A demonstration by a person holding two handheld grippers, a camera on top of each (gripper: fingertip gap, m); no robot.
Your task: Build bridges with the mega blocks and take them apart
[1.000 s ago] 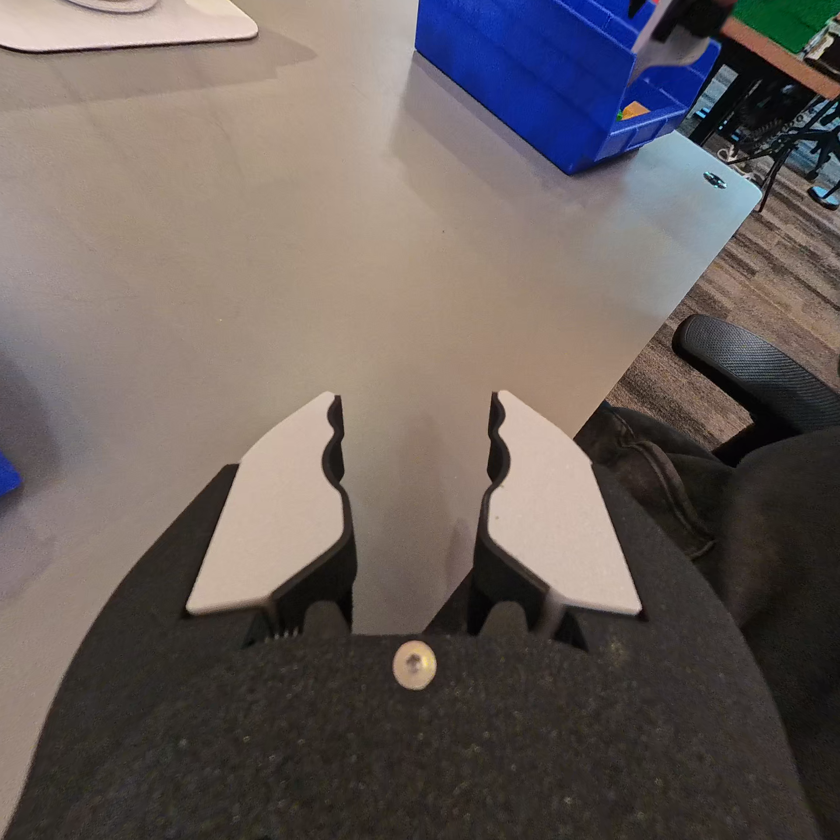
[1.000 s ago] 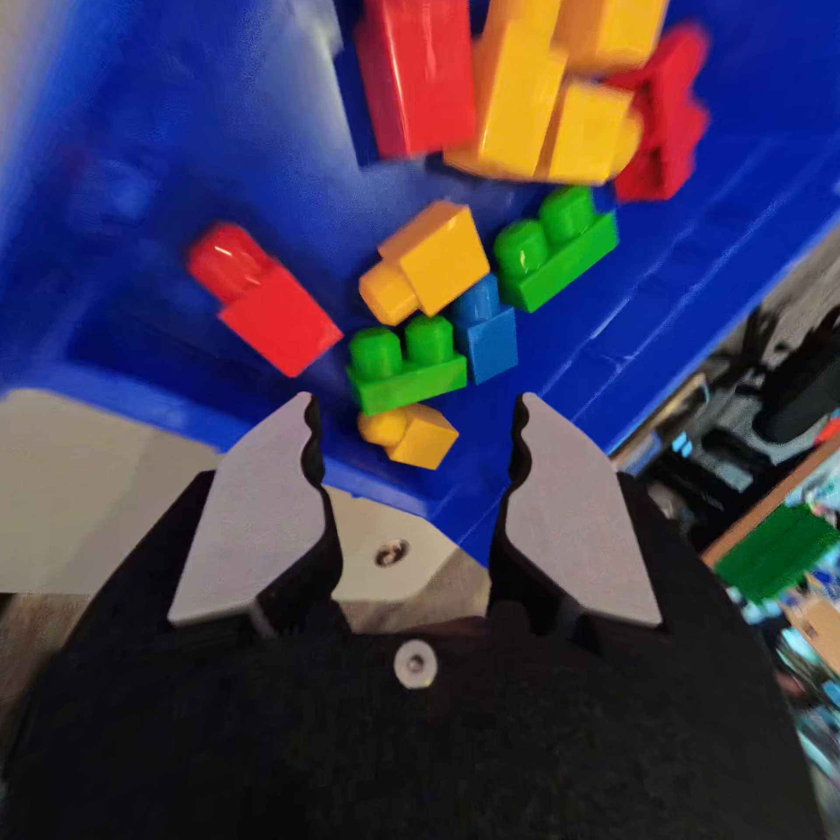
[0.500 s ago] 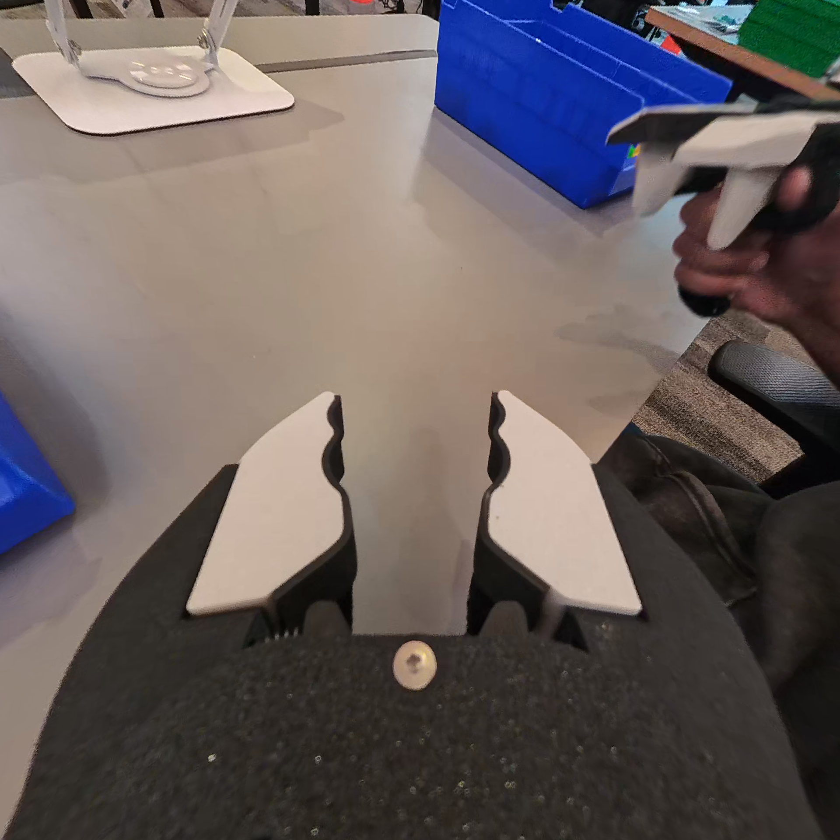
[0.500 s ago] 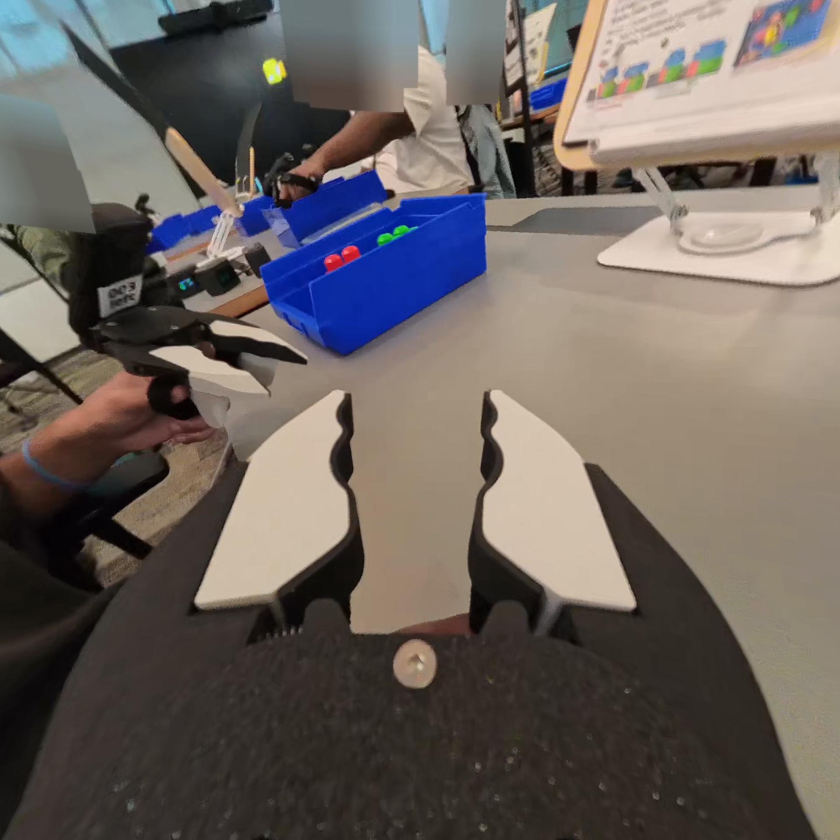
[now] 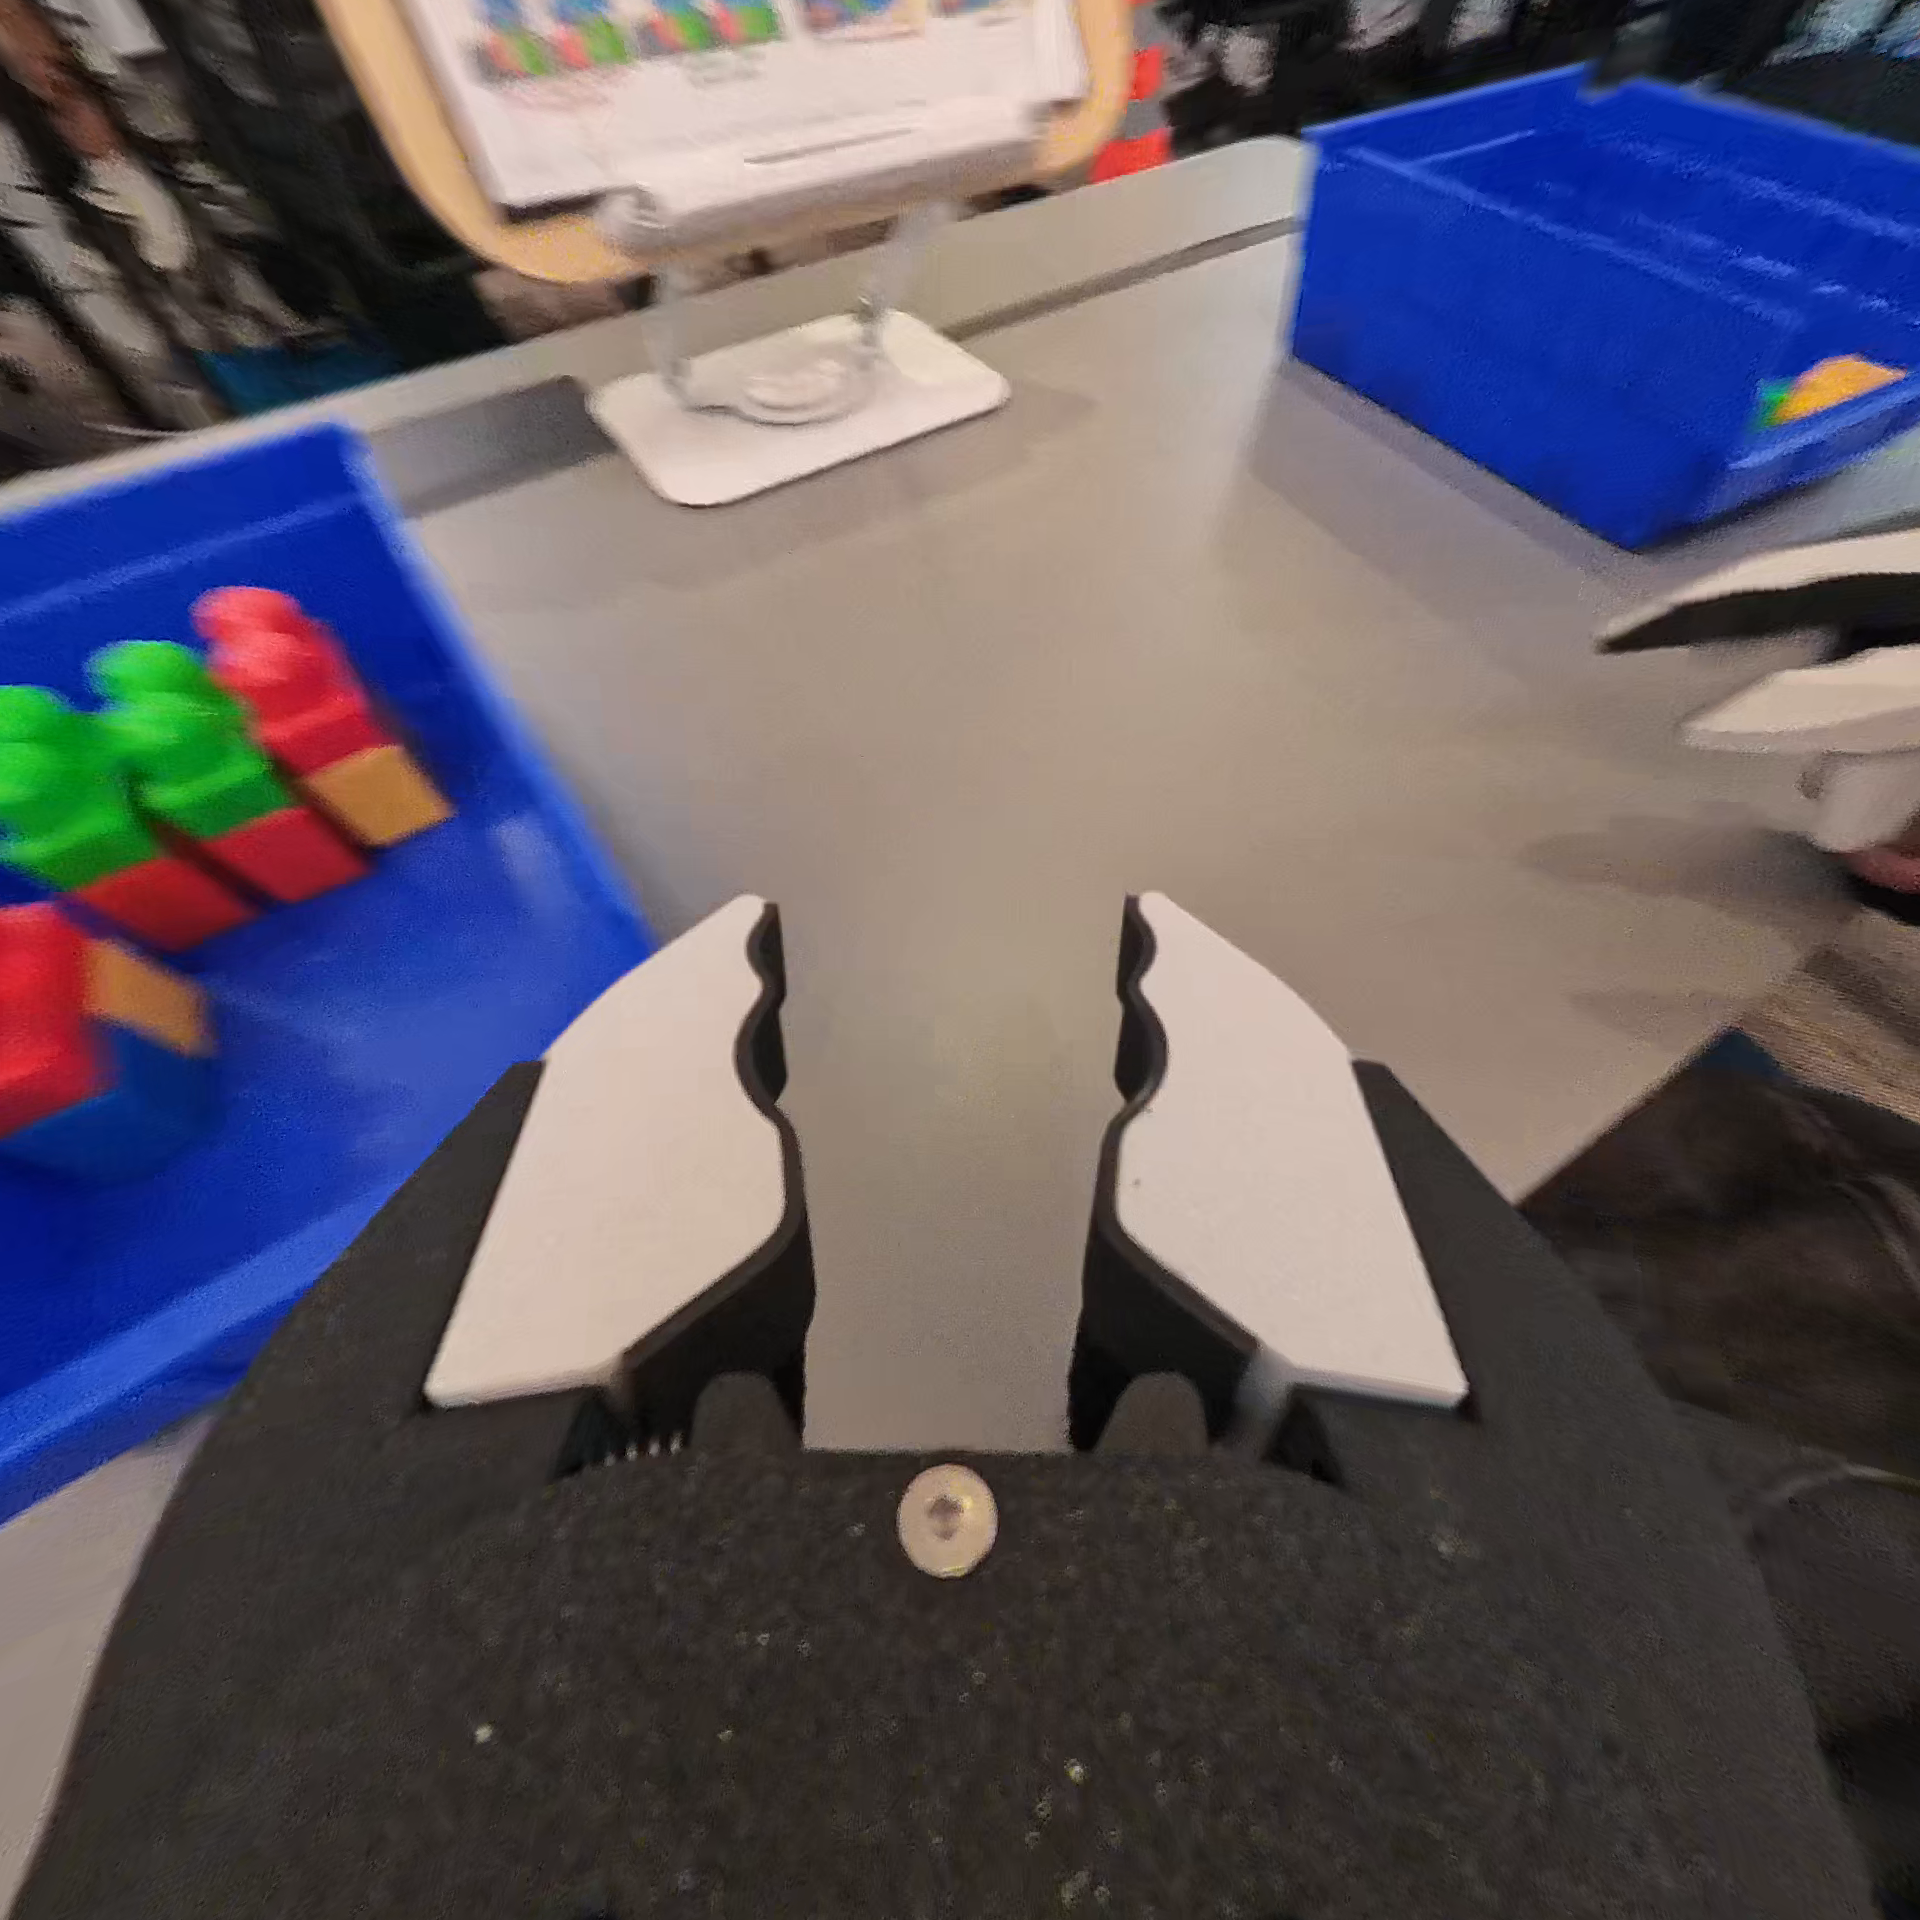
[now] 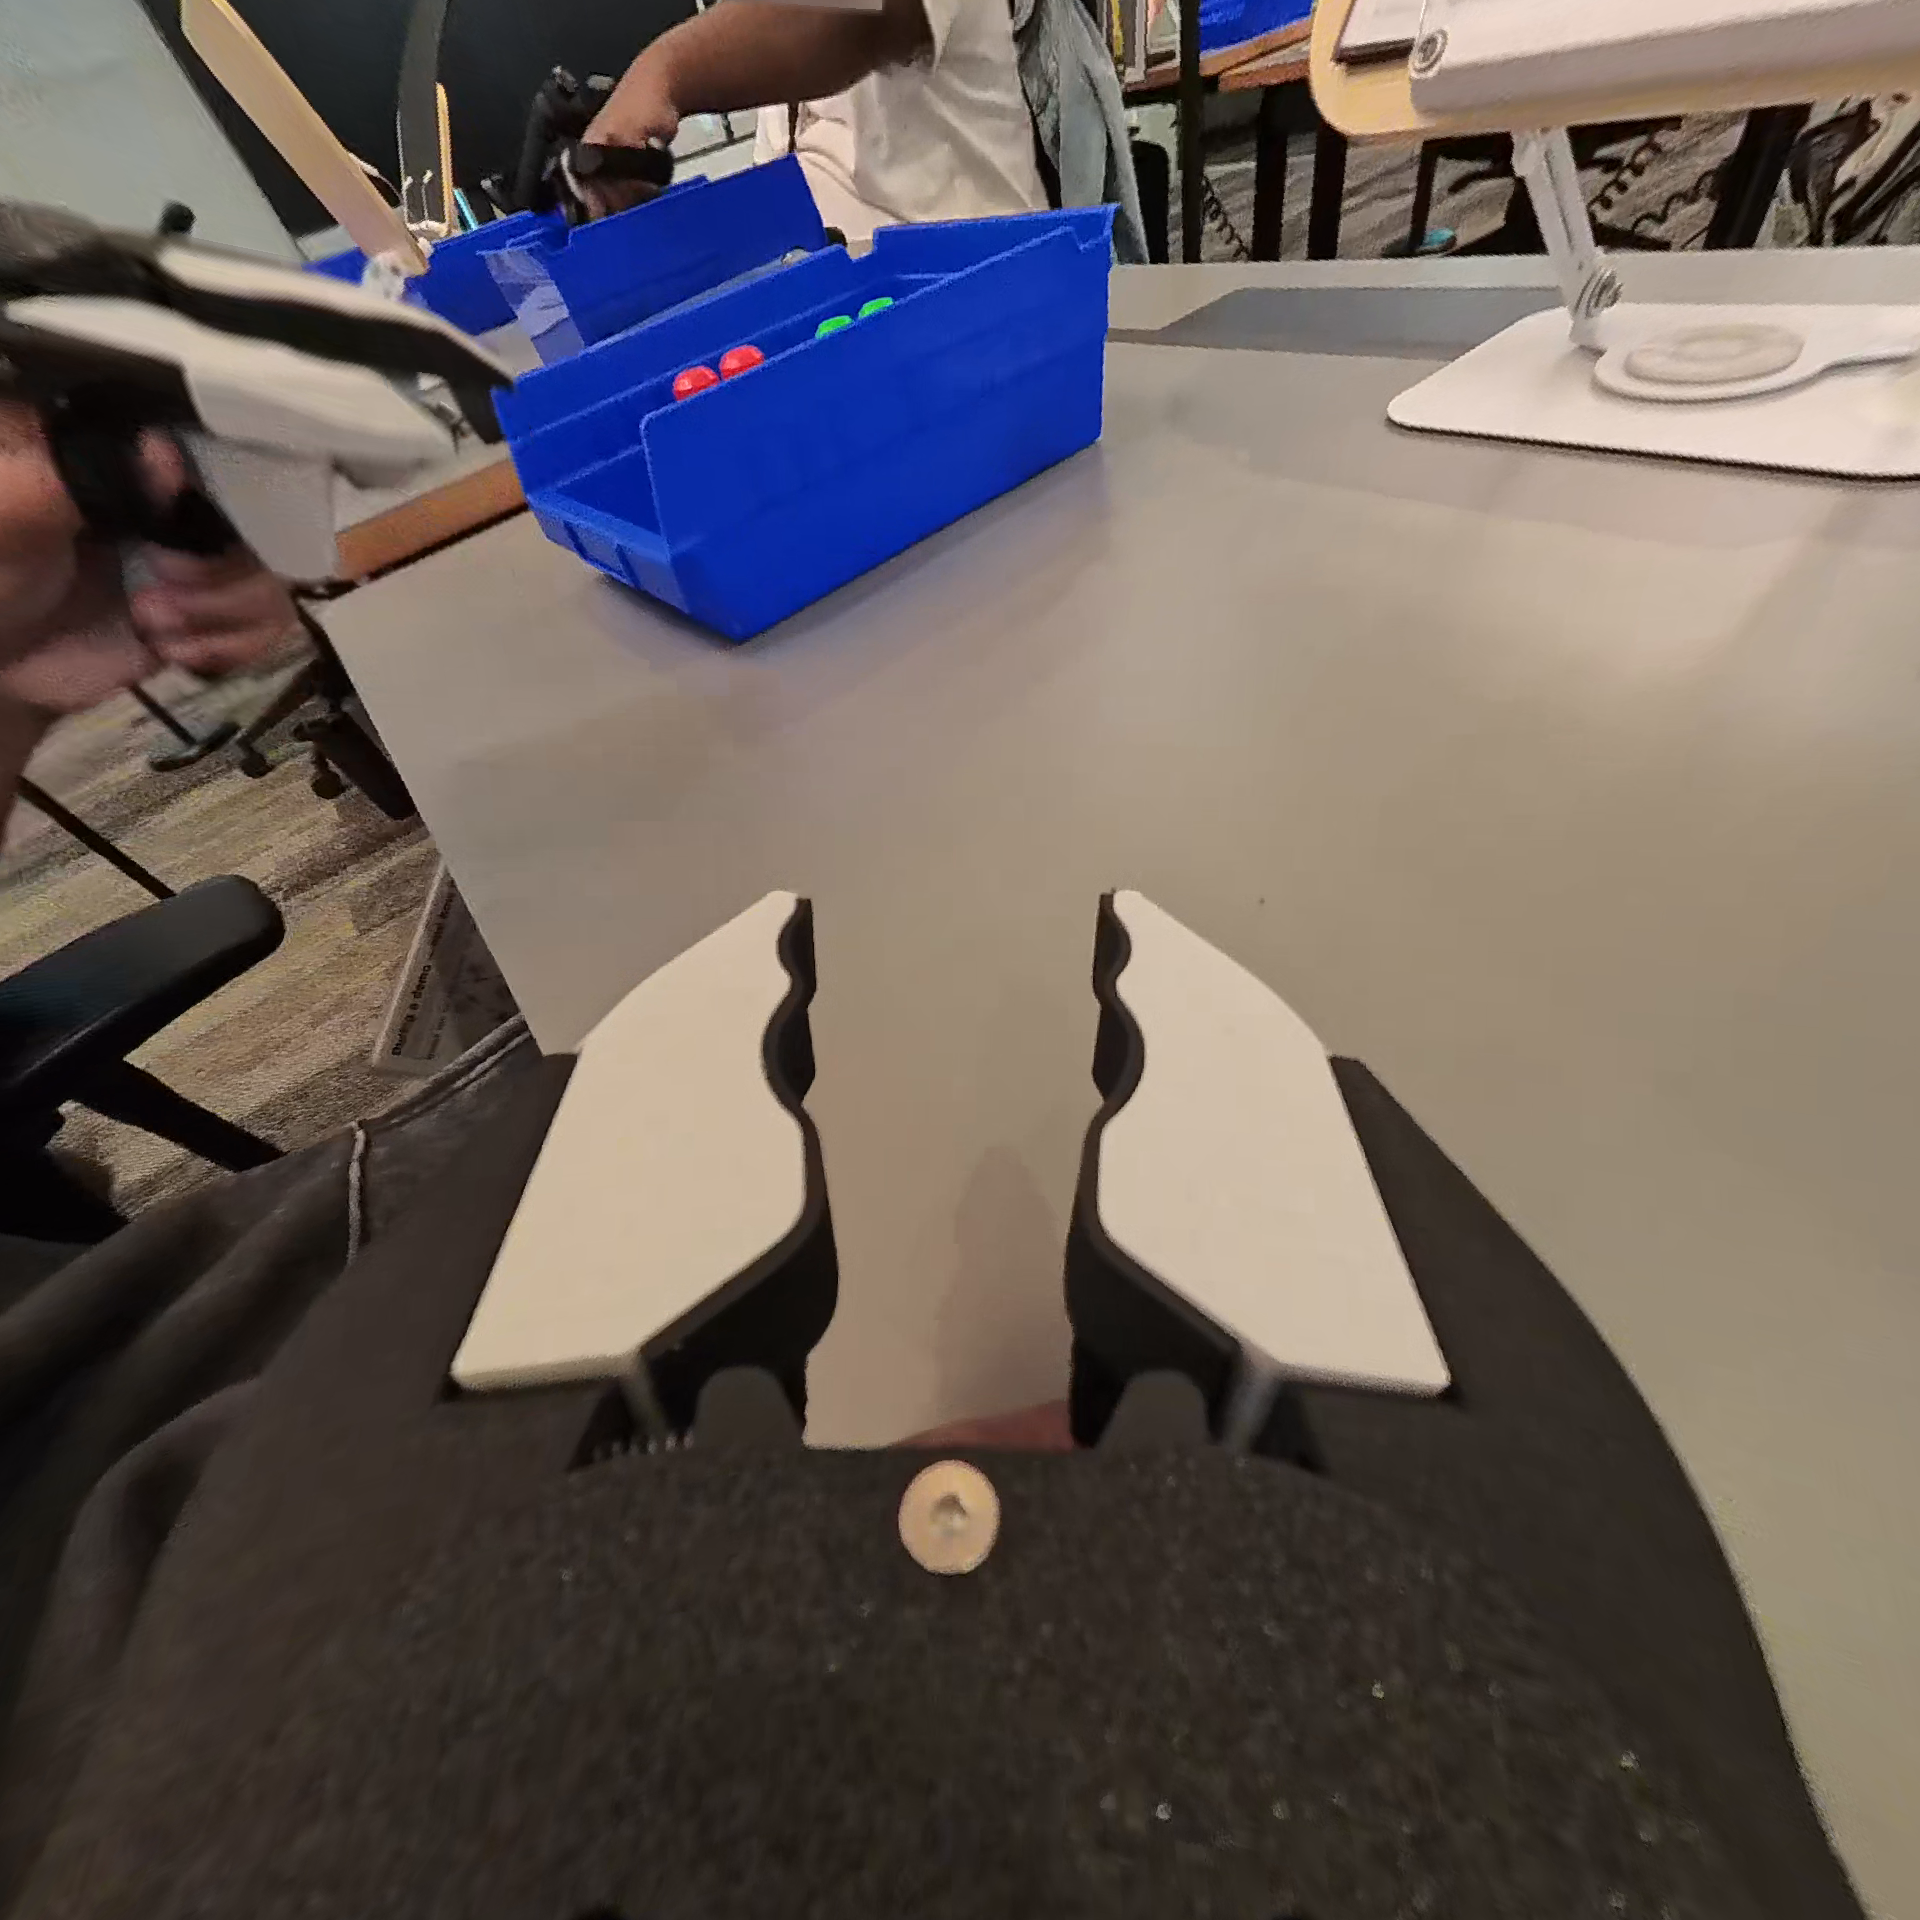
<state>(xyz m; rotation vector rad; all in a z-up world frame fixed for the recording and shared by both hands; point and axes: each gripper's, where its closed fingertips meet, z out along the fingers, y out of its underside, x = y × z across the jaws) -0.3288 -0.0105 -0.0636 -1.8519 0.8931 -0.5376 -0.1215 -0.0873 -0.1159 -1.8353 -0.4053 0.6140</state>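
Observation:
My left gripper point(image 5: 951, 906) is open and empty, low over the grey table point(image 5: 1039, 675). To its left stands a blue bin point(image 5: 343, 1122) holding stacked mega blocks point(image 5: 177, 769) in green, red, orange and blue. A second blue bin point(image 5: 1538, 374) stands at the far right, with an orange and green block point(image 5: 1829, 390) showing through its front. My right gripper point(image 6: 953, 902) is open and empty over the table's near edge point(image 6: 1351, 779). It also shows at the right edge of the left wrist view point(image 5: 1787, 665). The left gripper shows at the left of the right wrist view point(image 6: 260, 353).
A stand with a picture sheet point(image 5: 748, 104) and white base point(image 5: 800, 405) is at the table's back. In the right wrist view the left bin point(image 6: 883, 468) shows red studs point(image 6: 717, 372). A chair armrest point(image 6: 135, 977) is left of the table. Another person works behind.
My right gripper has left the right bin and swung back over the table's near edge. My left gripper has turned left, bringing the left bin's blocks into view. Both stay open.

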